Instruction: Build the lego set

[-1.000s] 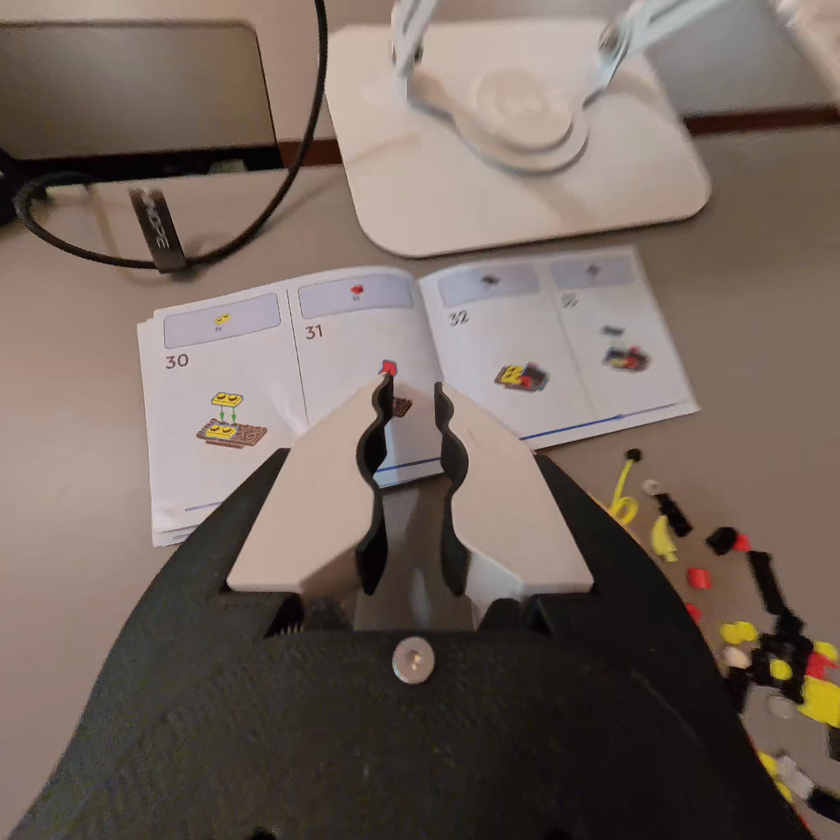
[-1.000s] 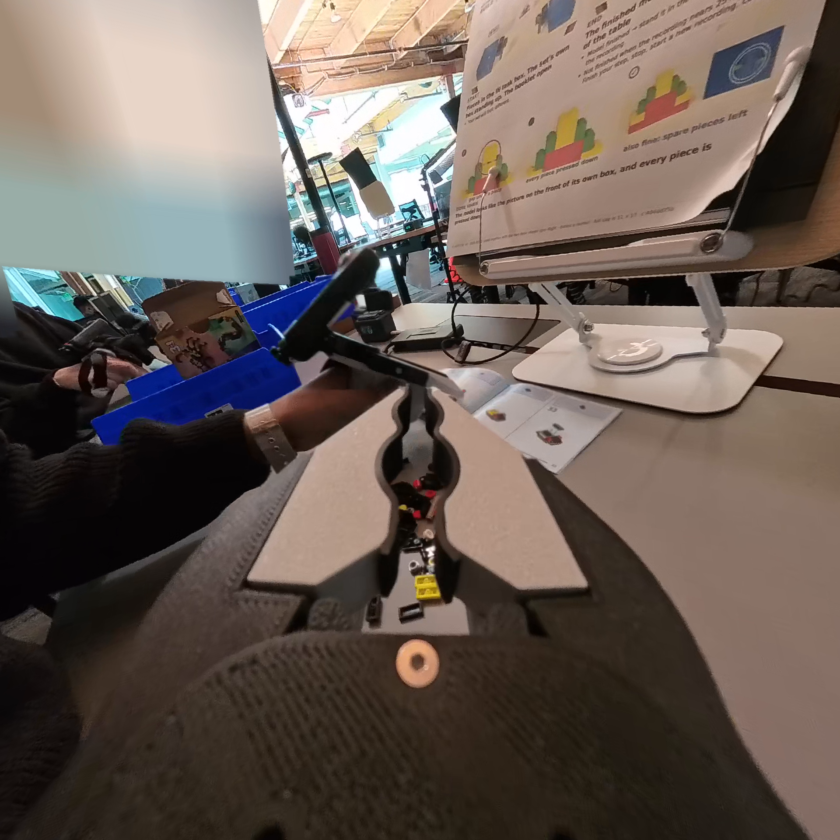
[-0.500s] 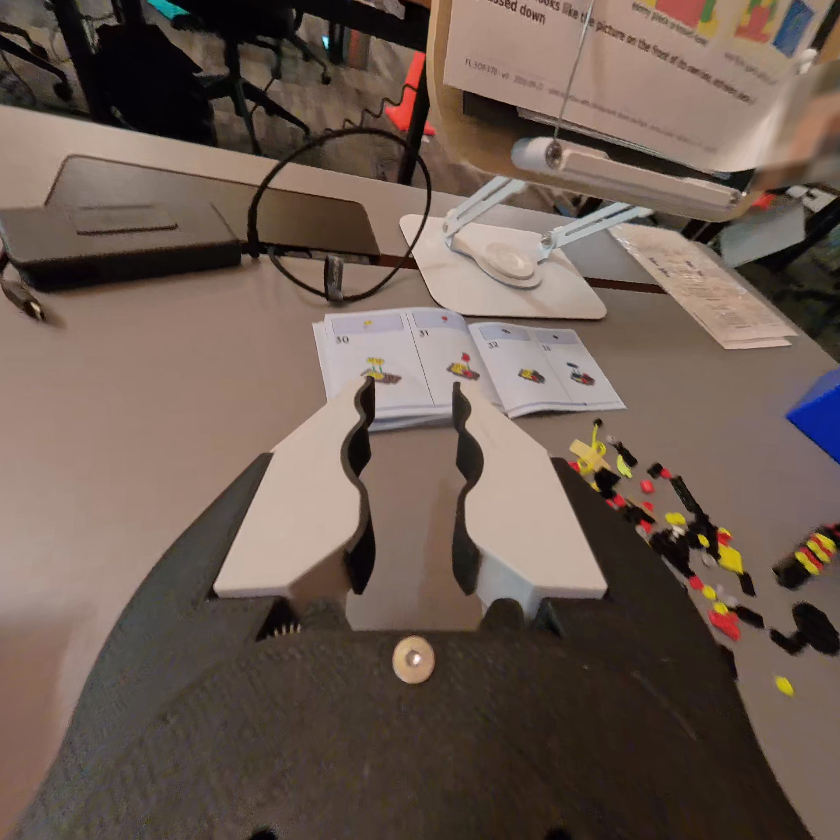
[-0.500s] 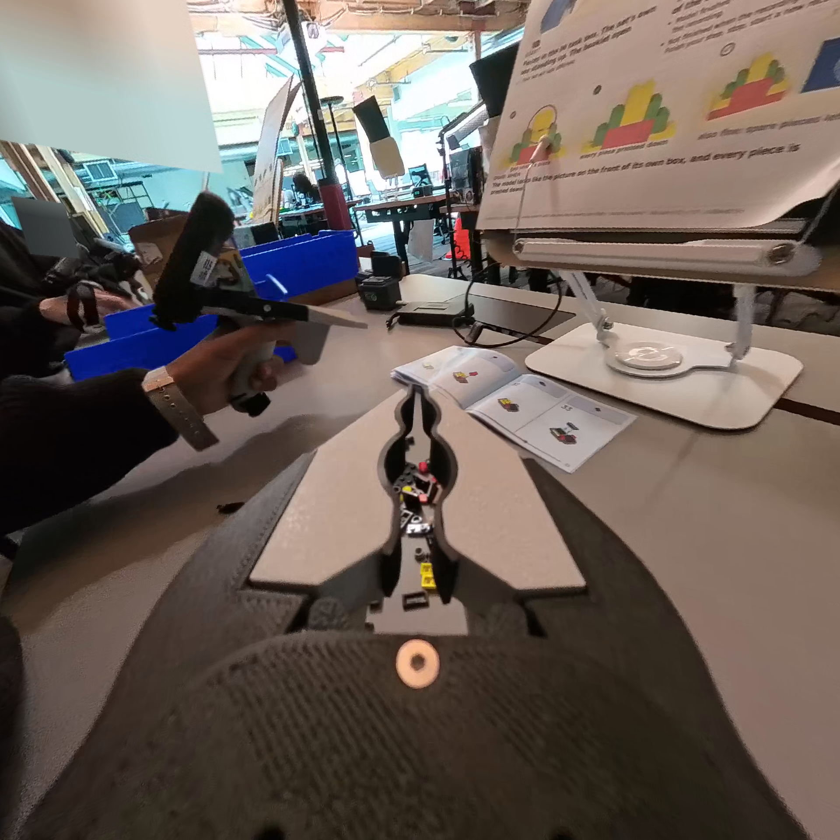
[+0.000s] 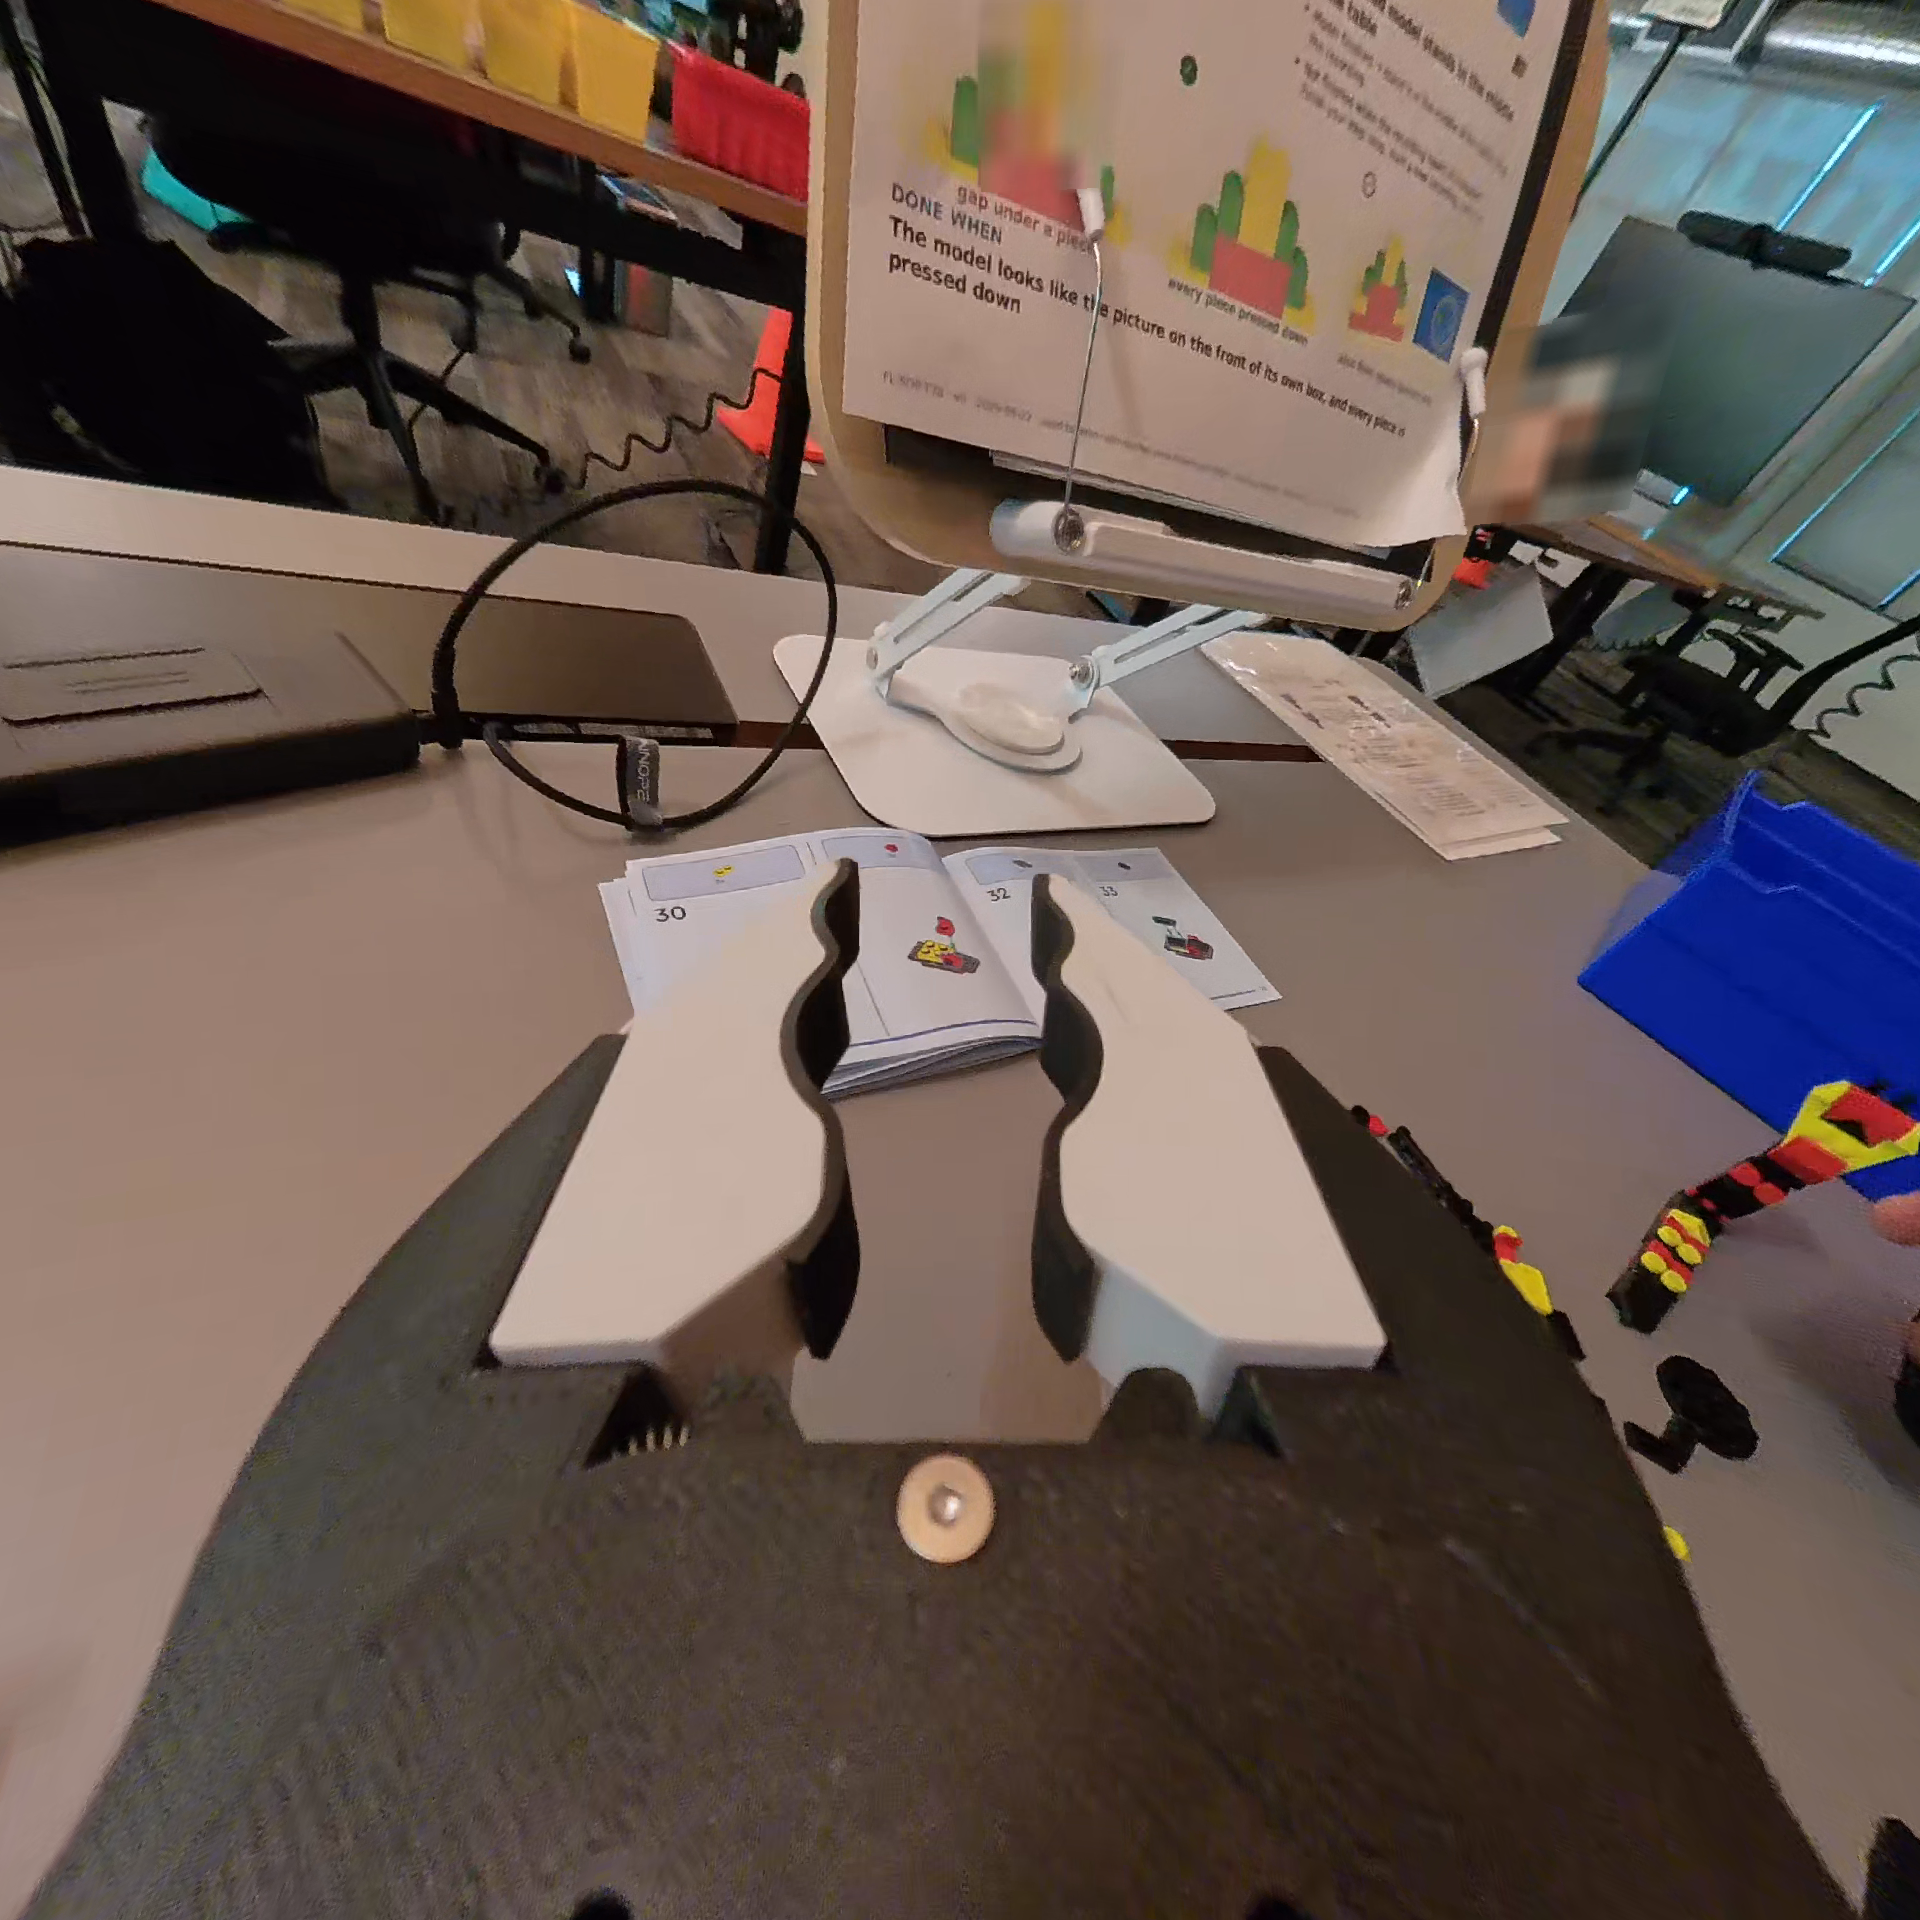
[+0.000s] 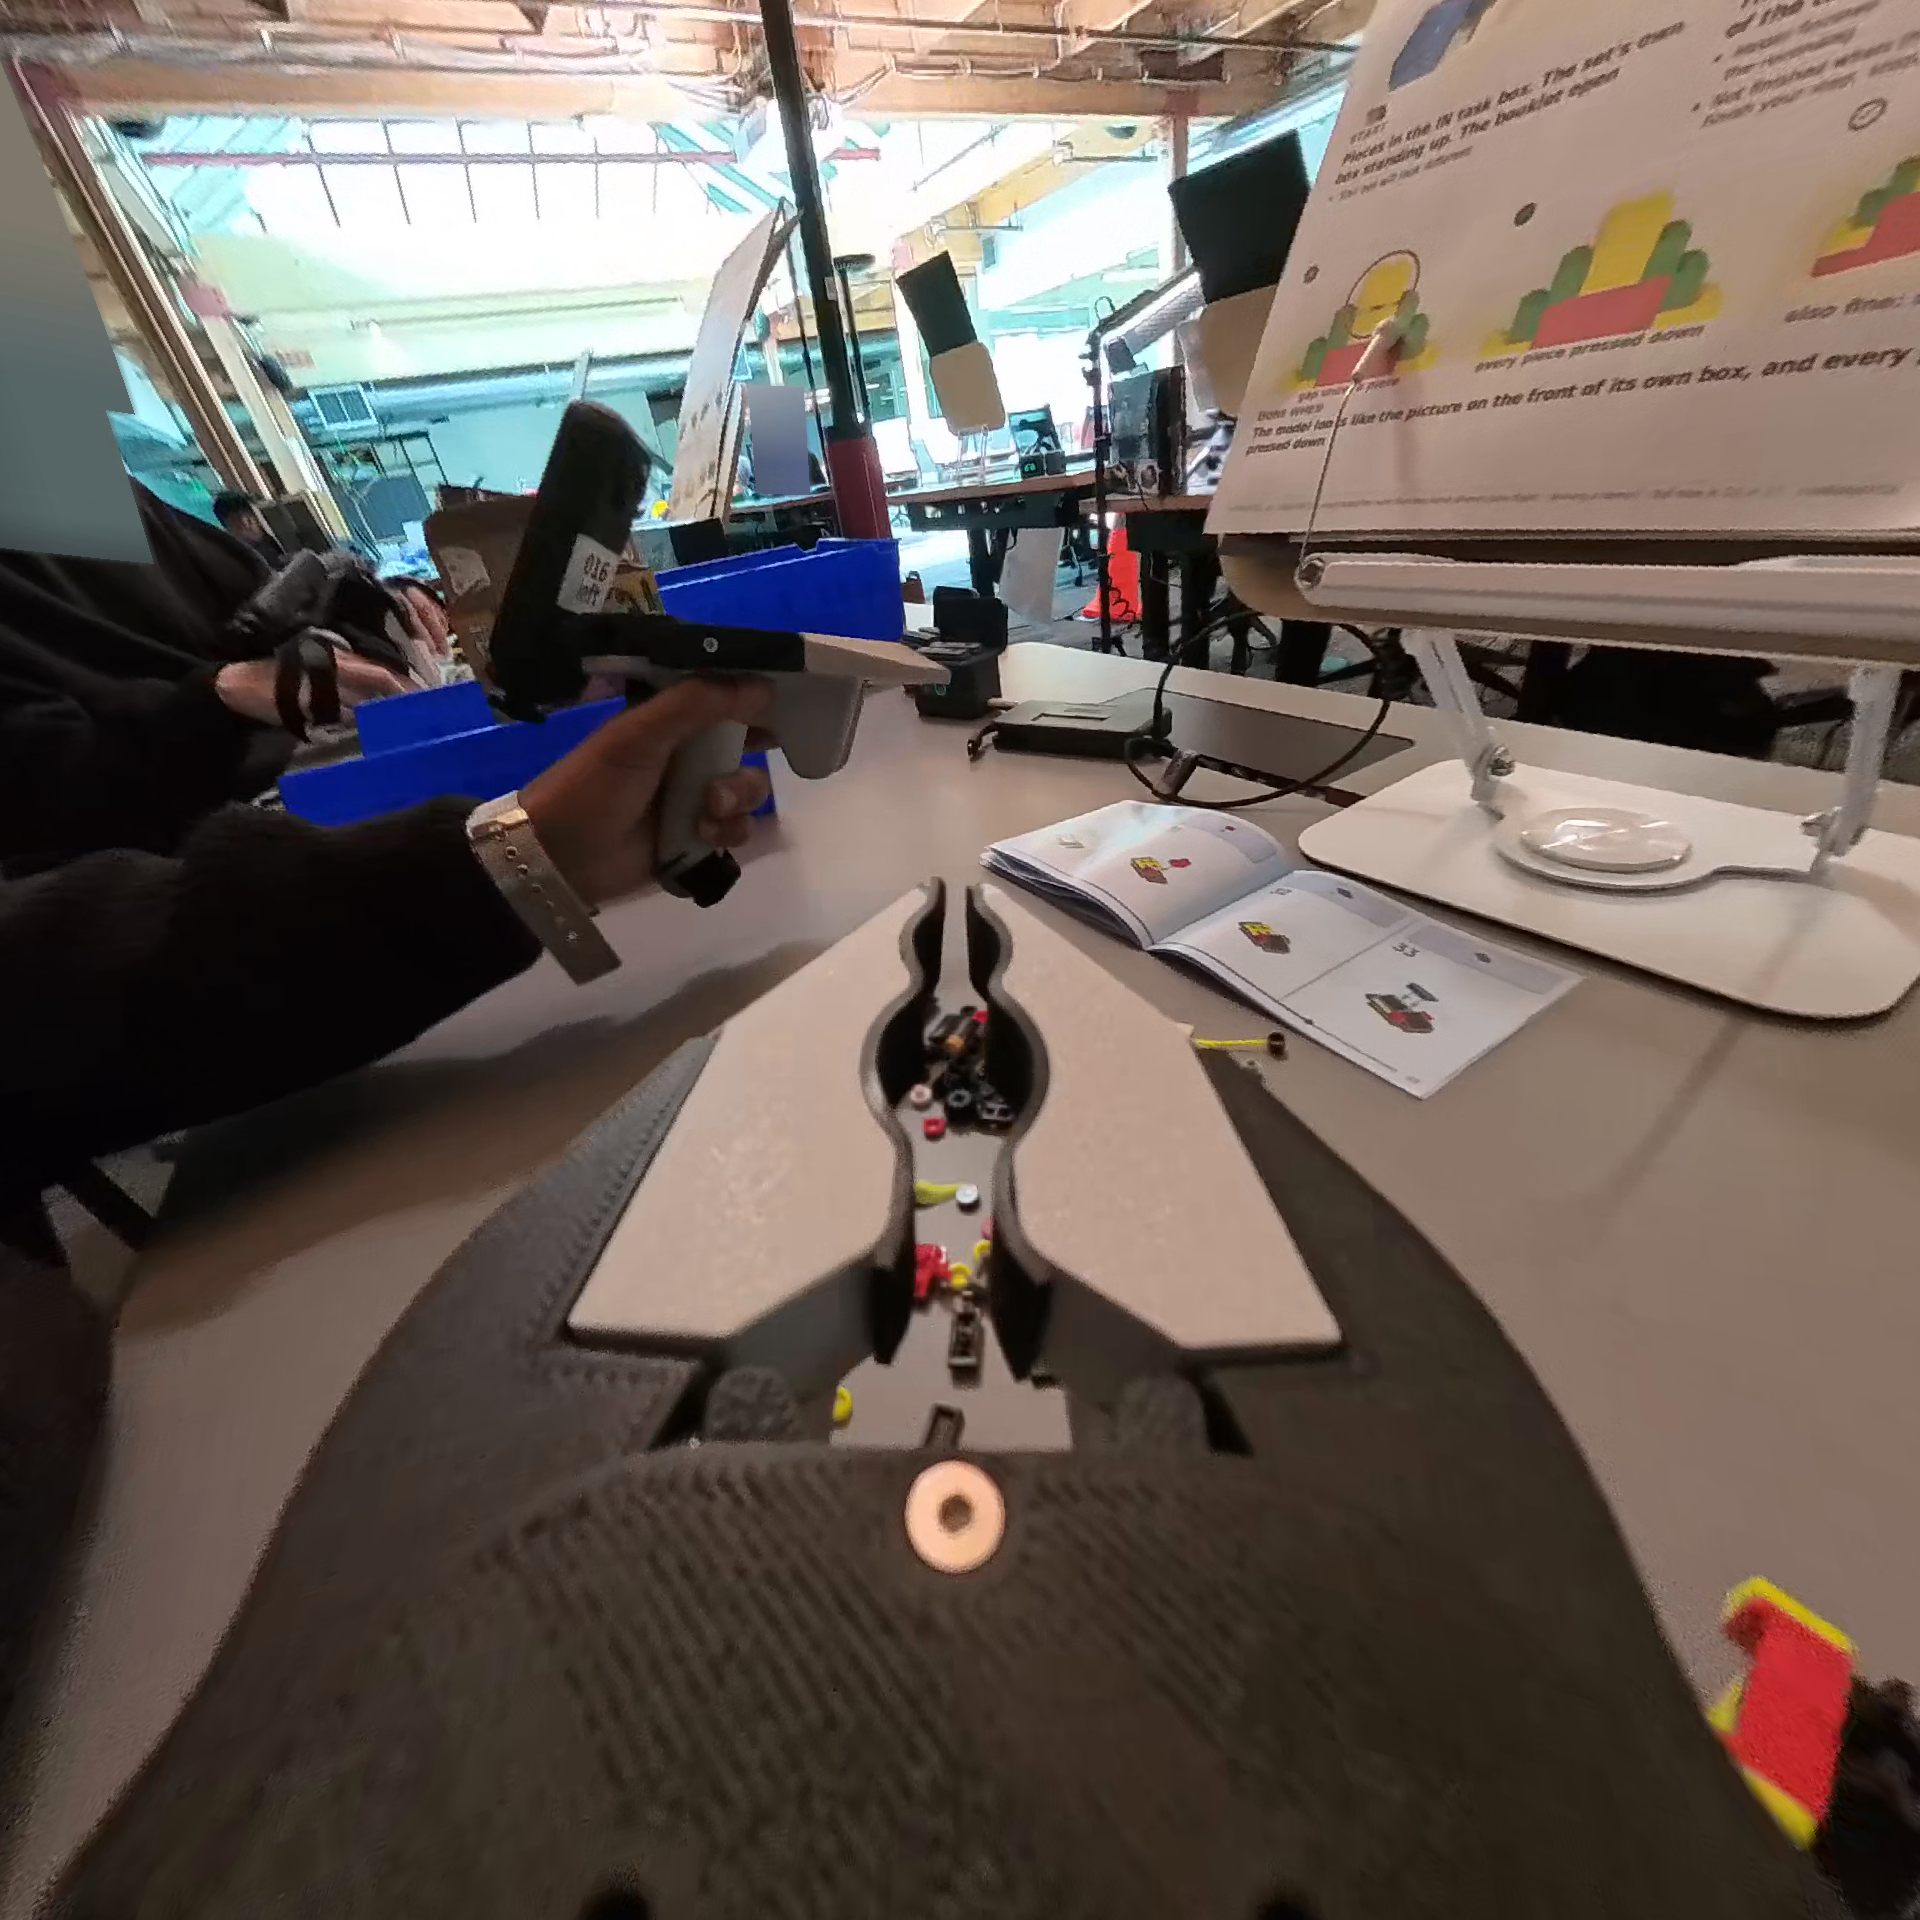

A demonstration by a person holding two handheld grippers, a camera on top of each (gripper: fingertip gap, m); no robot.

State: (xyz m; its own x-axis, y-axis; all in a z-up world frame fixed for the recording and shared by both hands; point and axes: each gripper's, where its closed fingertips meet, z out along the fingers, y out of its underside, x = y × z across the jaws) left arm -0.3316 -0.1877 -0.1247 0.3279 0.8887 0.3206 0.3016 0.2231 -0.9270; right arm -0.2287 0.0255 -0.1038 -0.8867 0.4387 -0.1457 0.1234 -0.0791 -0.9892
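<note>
A partly built black, red and yellow lego model stands on the grey table beside many loose small bricks, so much remains; the open paper booklet lies ahead. The left gripper gapes empty; the right gripper, nearly closed, grips nothing

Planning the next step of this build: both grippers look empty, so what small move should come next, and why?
Probably lower the right gripper, nearly shut and empty, onto the scattered small black, red and yellow bricks beneath it. The left gripper hovers open above the open paper instruction booklet, holding nothing.
</note>
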